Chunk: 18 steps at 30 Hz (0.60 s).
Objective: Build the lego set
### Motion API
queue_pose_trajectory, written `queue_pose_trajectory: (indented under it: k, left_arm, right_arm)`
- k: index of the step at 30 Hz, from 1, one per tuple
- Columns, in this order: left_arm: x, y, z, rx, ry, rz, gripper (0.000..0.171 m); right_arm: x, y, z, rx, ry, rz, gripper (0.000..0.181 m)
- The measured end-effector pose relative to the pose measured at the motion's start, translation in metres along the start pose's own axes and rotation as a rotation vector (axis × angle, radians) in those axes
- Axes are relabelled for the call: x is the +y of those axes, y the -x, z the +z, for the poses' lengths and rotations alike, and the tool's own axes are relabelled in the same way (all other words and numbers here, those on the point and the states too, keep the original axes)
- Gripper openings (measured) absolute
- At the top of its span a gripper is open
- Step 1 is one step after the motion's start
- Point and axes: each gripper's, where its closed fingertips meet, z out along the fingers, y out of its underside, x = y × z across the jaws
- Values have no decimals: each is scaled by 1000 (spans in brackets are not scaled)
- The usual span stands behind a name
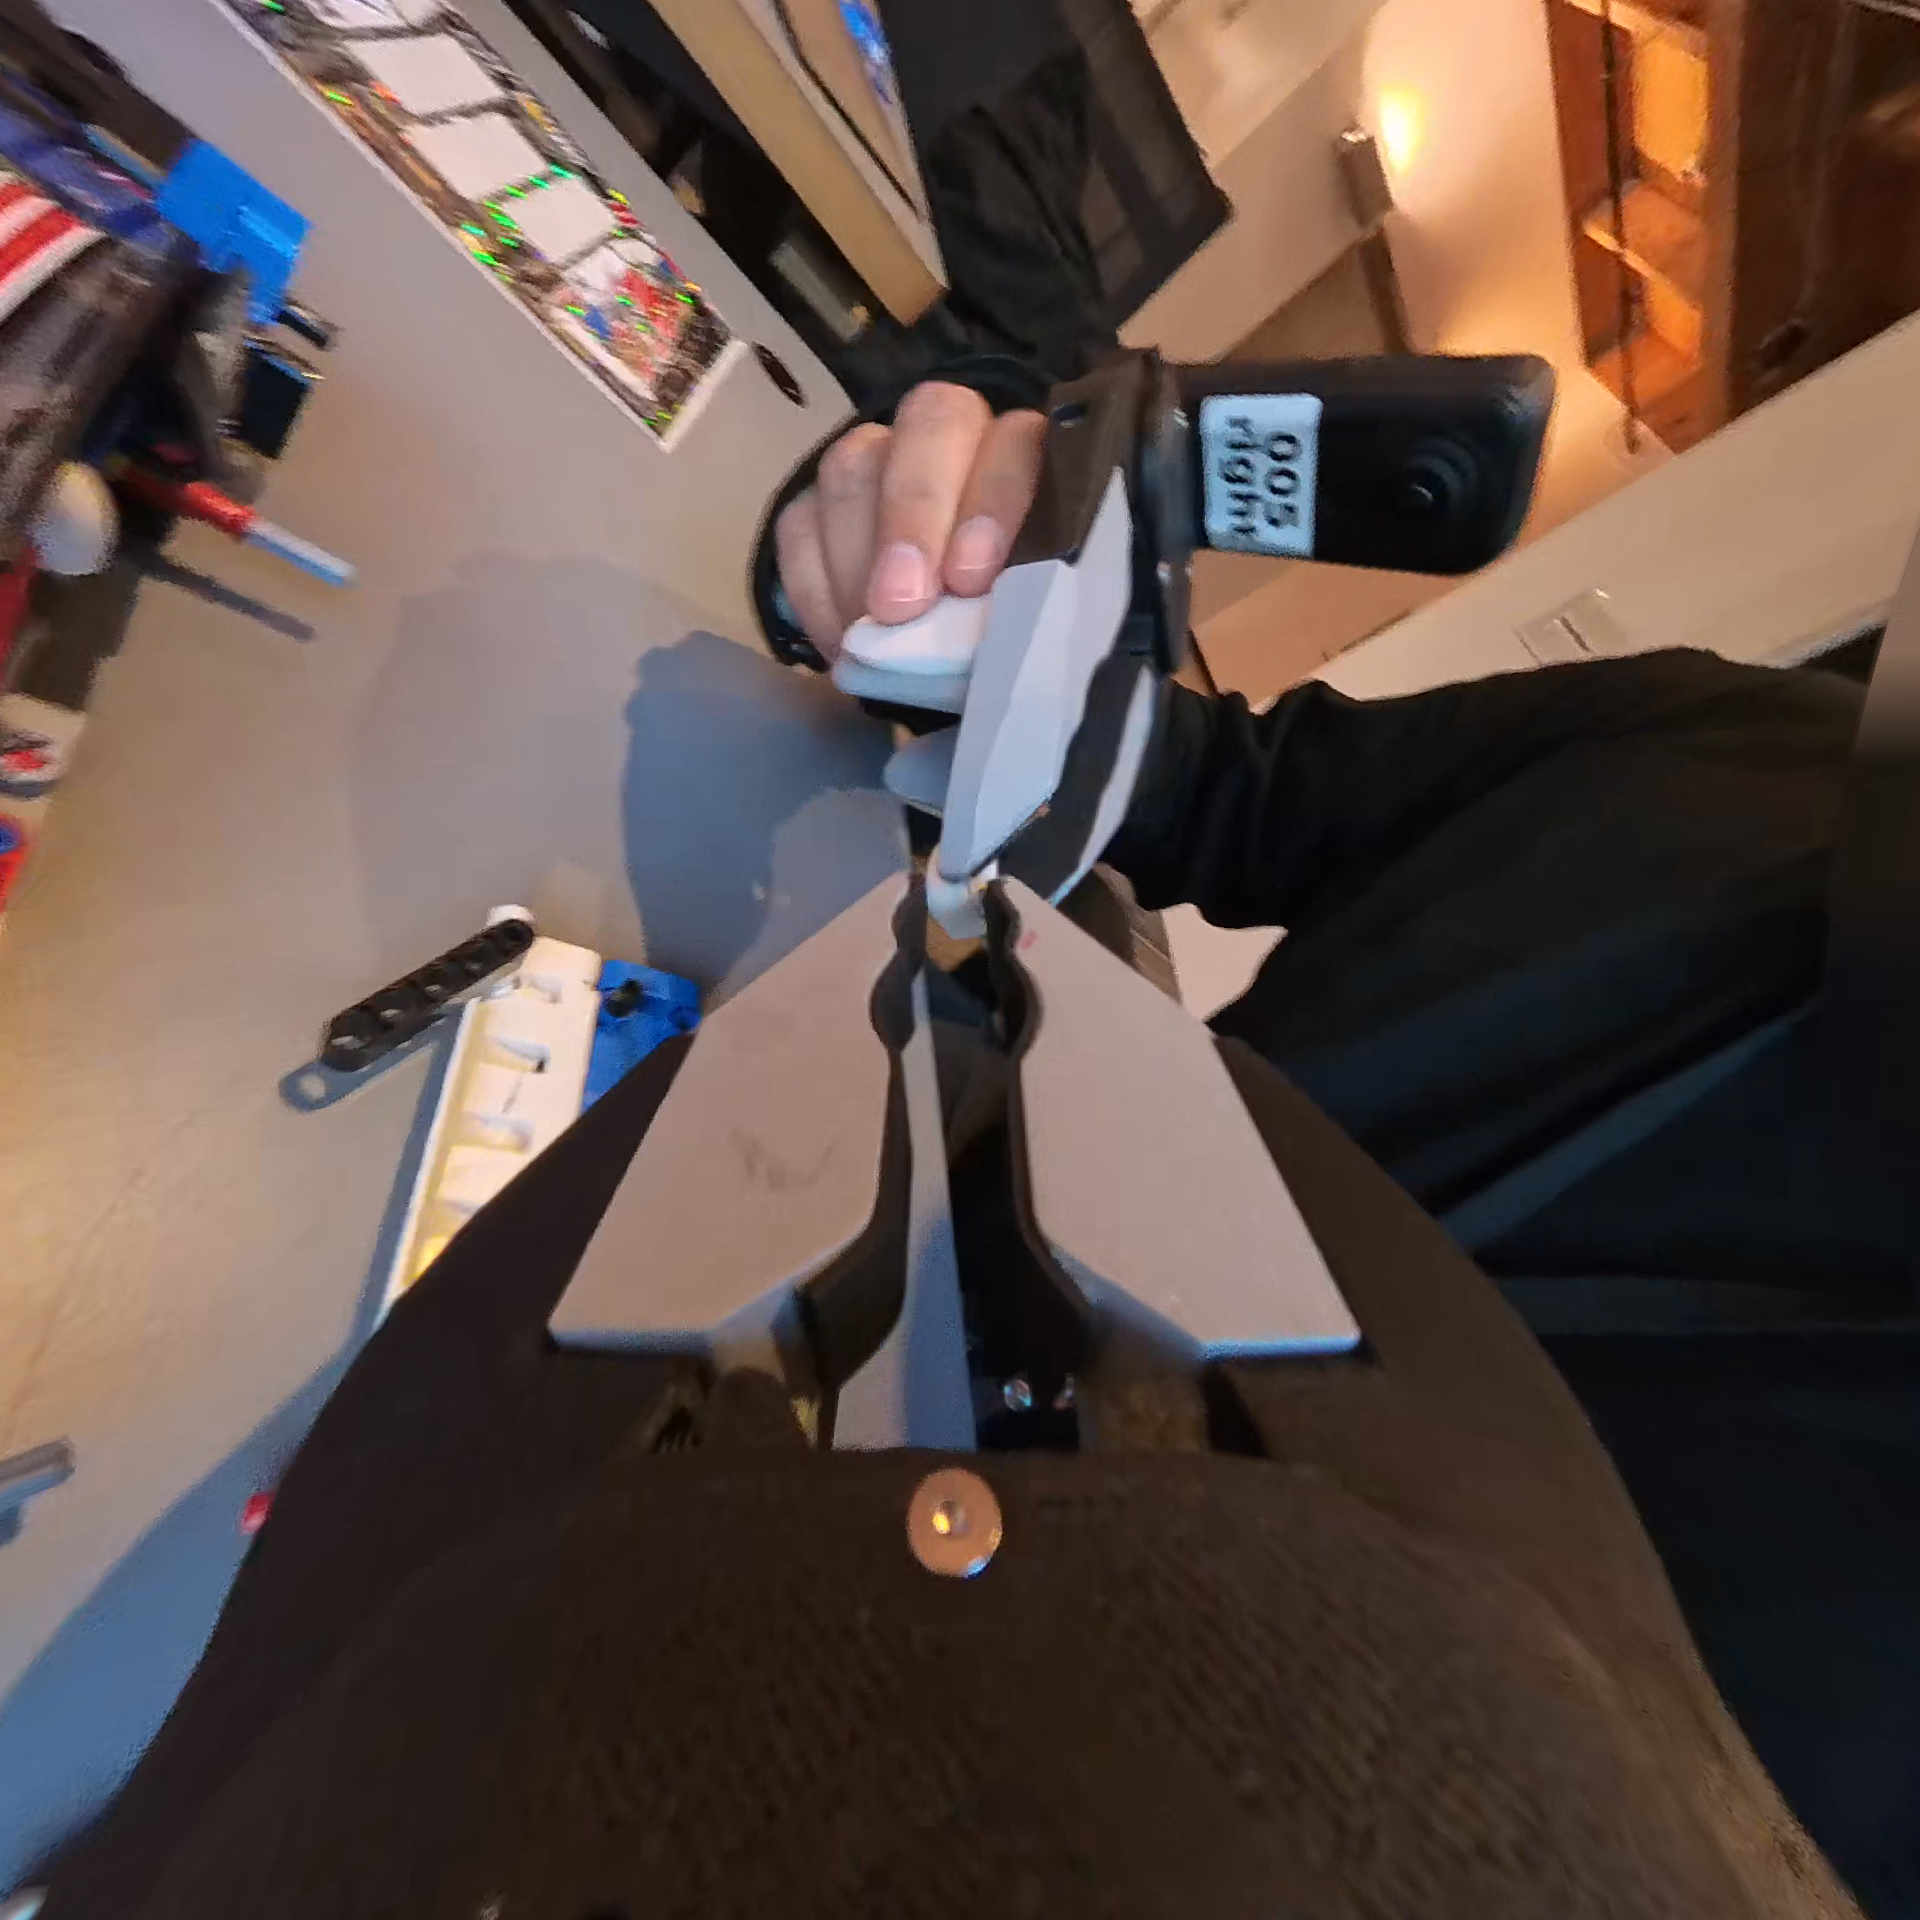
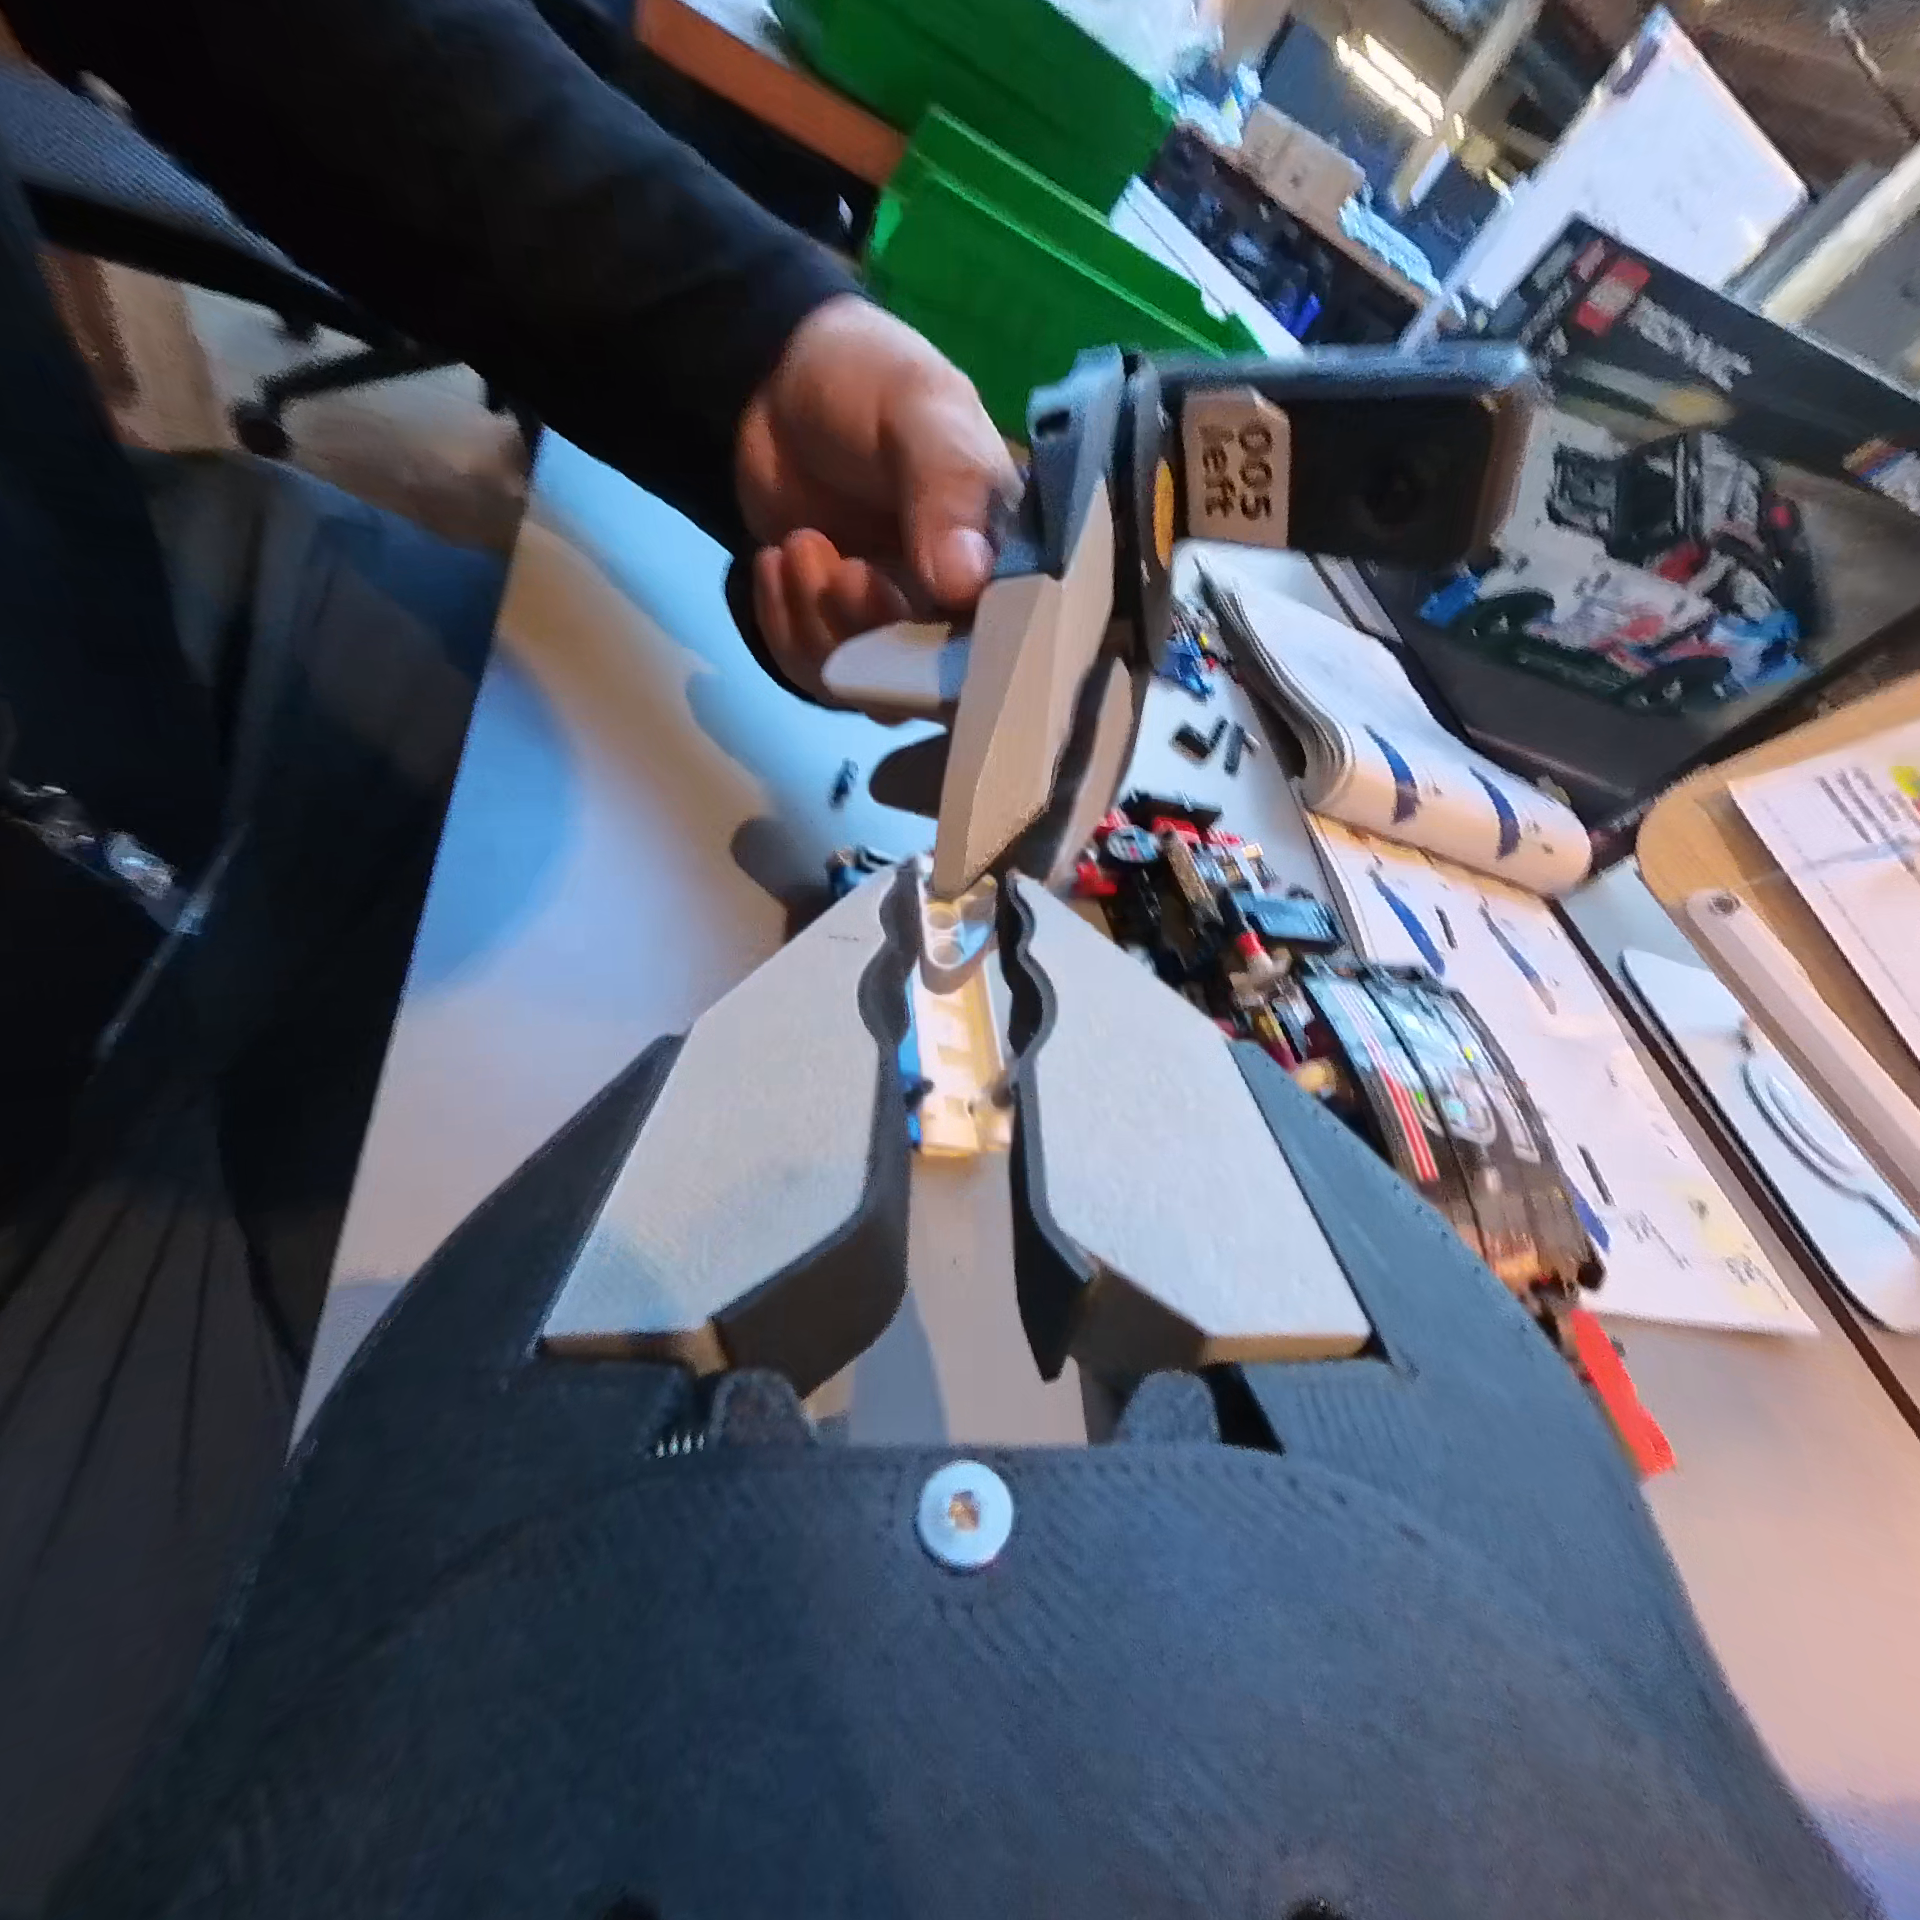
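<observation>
A small white lego piece (image 2: 949,928) with round holes is pinched between my two grippers, held above the table. In the right wrist view my right gripper (image 2: 951,906) is closed on its sides, and the left gripper (image 2: 961,873) comes down from above onto its top end. In the left wrist view my left gripper (image 1: 951,909) is closed on the white piece (image 1: 956,900), and the right gripper (image 1: 977,857) meets it tip to tip from above. A hand holds each gripper.
A long white panel (image 1: 499,1101) with a blue part (image 1: 639,1013) and a black holed beam (image 1: 416,1003) lies on the table below. A part-built dark car model (image 2: 1403,1070), instruction booklets (image 2: 1392,748), the set's box (image 2: 1704,540) and green bins (image 2: 997,208) stand to the right.
</observation>
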Motion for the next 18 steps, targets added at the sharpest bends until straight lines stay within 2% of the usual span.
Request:
queue_pose_trajectory:
  k: [3,6,11,18]
  left_arm:
    - [-7,16,-2,-97,-84,-66,7]
    - [-10,24,-2,-138,-168,-132,6]
    - [-12,32,-3,-199,-273,-175,6]
    - [-5,32,2,-231,-260,-179,6]
  right_arm:
    - [18,-11,-1,111,133,9,13]
    - [30,-15,-1,199,239,34,13]
    - [34,-18,-2,309,306,116,18]
    - [33,-12,1,312,361,90,15]
